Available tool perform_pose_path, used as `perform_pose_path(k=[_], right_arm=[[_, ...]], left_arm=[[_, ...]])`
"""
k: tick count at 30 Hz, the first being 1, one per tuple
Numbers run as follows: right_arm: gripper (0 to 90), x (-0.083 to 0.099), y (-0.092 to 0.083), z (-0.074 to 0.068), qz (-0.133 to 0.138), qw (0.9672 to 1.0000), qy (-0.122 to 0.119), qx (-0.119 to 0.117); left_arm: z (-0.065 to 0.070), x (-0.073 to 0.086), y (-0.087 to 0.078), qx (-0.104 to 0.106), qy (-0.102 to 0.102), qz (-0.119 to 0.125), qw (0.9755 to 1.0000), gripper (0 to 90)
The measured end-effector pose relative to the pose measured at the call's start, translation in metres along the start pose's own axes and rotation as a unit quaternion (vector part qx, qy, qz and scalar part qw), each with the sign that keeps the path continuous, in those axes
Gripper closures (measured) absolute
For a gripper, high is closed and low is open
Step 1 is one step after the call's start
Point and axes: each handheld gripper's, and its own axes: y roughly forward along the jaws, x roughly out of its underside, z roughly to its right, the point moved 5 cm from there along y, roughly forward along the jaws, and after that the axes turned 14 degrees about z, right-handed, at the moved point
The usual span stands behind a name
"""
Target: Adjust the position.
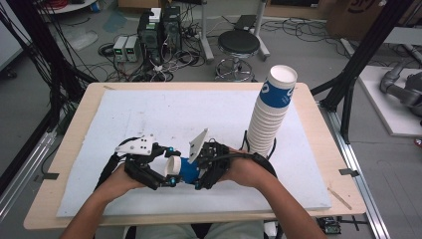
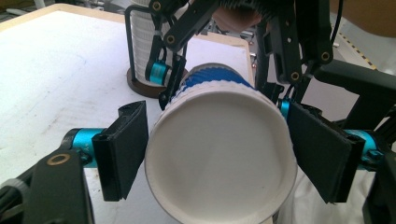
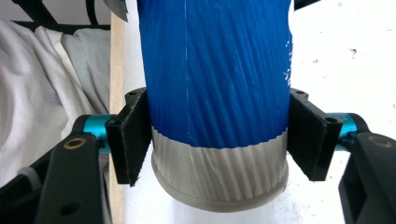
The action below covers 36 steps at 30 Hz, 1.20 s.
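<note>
We hold both hands low over the near surface, facing inward. The right hand-held gripper is clamped on the blue paper cup, held sideways; the left hand-held gripper pads sit against its white rim.

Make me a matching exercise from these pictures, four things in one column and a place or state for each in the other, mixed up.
1. blue cup
2. cup stack
3. left gripper
4. stool

a. on the floor beyond the table
b. jaws at the cup's rim
c. upright at the table's right side
d. clamped near its base by the right gripper

Pairs: 1-d, 2-c, 3-b, 4-a
</note>
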Motion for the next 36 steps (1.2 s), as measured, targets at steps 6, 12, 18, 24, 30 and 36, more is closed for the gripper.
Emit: perform_pose_path(k=[6,12,18,24,30,36], right_arm=[[30.6,-0.002,-0.001,-0.001,-0.024,0.9997,-0.01,-0.001],[30.6,-0.002,-0.001,-0.001,-0.037,0.9992,-0.014,-0.004],[25.3,-0.002,-0.003,0.0,-0.021,0.9996,-0.016,-0.006],[20.6,-0.002,-0.017,0.004,0.072,0.9974,0.005,-0.004],[20.6,0.005,-0.035,0.006,0.164,0.9857,0.039,0.005],[20.1,0.017,-0.045,0.007,0.242,0.9673,0.07,0.026]], left_arm=[[0.001,0.002,0.001,0.008,0.004,-0.008,0.9999,28.6],[0.001,0.003,0.002,0.009,0.011,-0.014,0.9998,30.4],[0.002,0.001,0.001,0.009,0.021,-0.001,0.9997,30.6],[0.002,-0.001,-0.002,0.015,0.019,0.018,0.9996,30.2],[-0.002,0.0,-0.005,0.017,0.016,0.033,0.9992,30.0],[-0.004,-0.001,-0.008,0.018,0.019,0.057,0.998,29.9]])
